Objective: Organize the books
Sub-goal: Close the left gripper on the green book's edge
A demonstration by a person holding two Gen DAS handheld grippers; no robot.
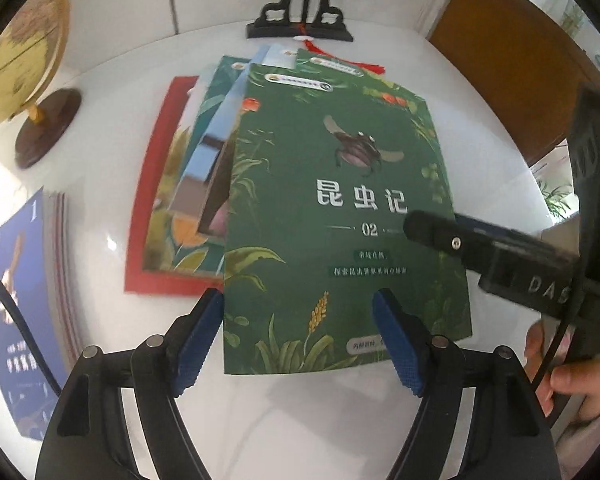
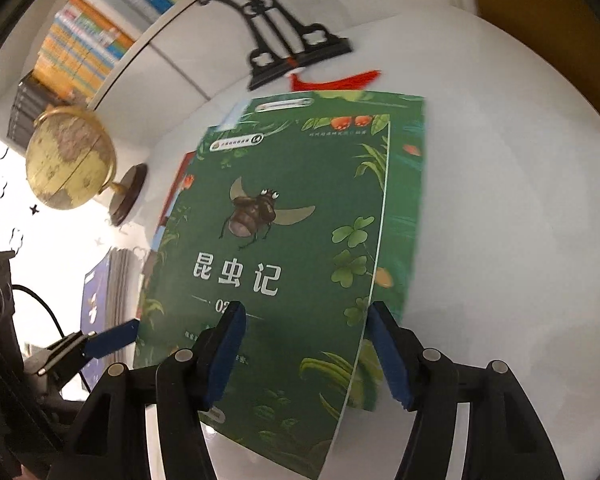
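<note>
Glossy green book (image 1: 340, 208) lies flat atop fanned paperbacks, both ribbed blue-padded claws, left (image 1: 298, 320) and right (image 2: 306, 332), spread.

Bare white counter (image 2: 500, 200) lay right of the book pile (image 1: 340, 208); globe (image 1: 24, 60) and blue books (image 1: 16, 300) blocked left, black stand (image 1: 300, 20) behind.

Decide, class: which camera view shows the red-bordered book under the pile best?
The left wrist view: the red-bordered book shows its whole left border and lower edge. The right wrist view shows only a red sliver beside the green book.
</note>
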